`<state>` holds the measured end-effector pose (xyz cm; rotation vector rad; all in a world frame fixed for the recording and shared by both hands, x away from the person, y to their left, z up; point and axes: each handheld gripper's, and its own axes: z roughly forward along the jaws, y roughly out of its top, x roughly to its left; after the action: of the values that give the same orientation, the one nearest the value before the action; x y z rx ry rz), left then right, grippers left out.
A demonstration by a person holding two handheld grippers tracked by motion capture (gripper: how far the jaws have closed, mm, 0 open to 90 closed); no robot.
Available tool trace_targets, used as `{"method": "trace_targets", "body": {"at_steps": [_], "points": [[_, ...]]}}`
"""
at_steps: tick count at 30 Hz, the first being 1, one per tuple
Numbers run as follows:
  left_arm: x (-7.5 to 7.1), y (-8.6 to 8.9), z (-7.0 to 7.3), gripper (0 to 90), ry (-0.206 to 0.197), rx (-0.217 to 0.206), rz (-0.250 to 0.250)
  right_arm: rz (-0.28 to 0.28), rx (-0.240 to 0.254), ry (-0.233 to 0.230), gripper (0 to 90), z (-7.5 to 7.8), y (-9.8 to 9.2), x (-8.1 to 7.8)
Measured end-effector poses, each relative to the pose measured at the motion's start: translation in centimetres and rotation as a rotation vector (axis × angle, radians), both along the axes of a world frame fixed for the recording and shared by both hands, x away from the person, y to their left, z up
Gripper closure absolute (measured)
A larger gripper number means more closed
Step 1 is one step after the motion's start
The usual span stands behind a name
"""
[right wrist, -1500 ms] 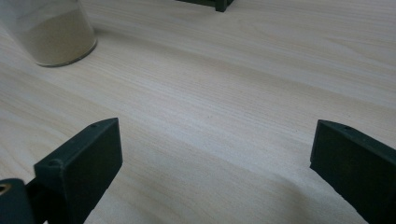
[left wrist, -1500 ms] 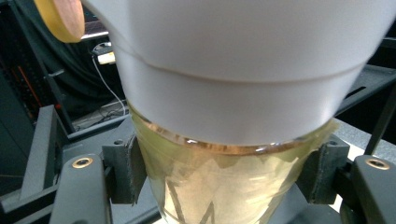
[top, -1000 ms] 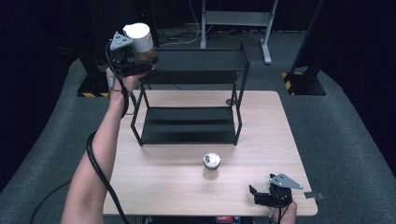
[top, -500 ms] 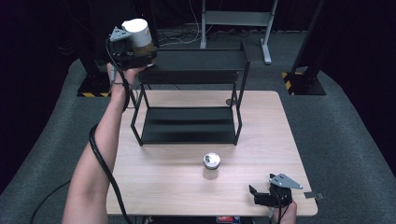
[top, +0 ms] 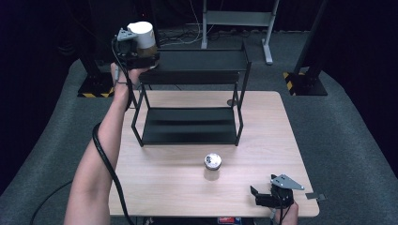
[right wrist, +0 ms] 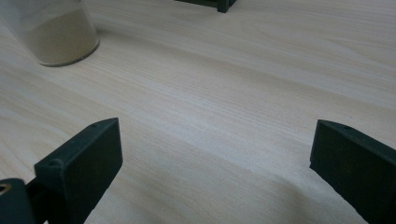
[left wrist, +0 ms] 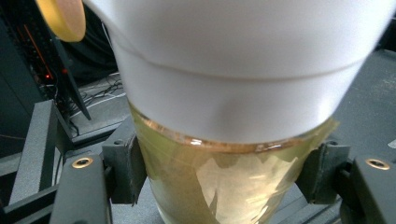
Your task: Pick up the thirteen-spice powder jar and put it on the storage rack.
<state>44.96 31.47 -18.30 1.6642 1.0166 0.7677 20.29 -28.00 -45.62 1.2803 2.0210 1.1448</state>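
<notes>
**Black grippers, bare arms**

Both grippers are matte black blocky things. The left gripper trails a thick black cable, with brass-coloured screws near its jaws. The right gripper wears a grey three-cornered plate. No sleeves on either forearm.

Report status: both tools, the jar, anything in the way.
Left tool shut on white-capped jar, raised by the rack's top shelf. Right tool open, empty, low over the table. Second jar stands clear.
</notes>
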Motion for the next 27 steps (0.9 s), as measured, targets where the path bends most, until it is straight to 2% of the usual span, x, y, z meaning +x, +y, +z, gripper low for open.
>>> {"method": "trace_targets", "body": {"at_steps": [6,18,27], "points": [[0.19,0.23,-0.49,29.9,-0.004,-0.028,0.000,-0.001,-0.001,-0.001,1.6,0.00,0.03,-0.02],[0.06,0.23,-0.55,29.8,-0.008,-0.025,0.000,-0.001,-0.001,-0.001,1.8,-0.01,0.02,-0.02],[0.29,0.08,0.34,29.5,0.027,-0.010,0.002,0.000,0.000,-0.002,1.8,-0.02,0.00,-0.03]]}}
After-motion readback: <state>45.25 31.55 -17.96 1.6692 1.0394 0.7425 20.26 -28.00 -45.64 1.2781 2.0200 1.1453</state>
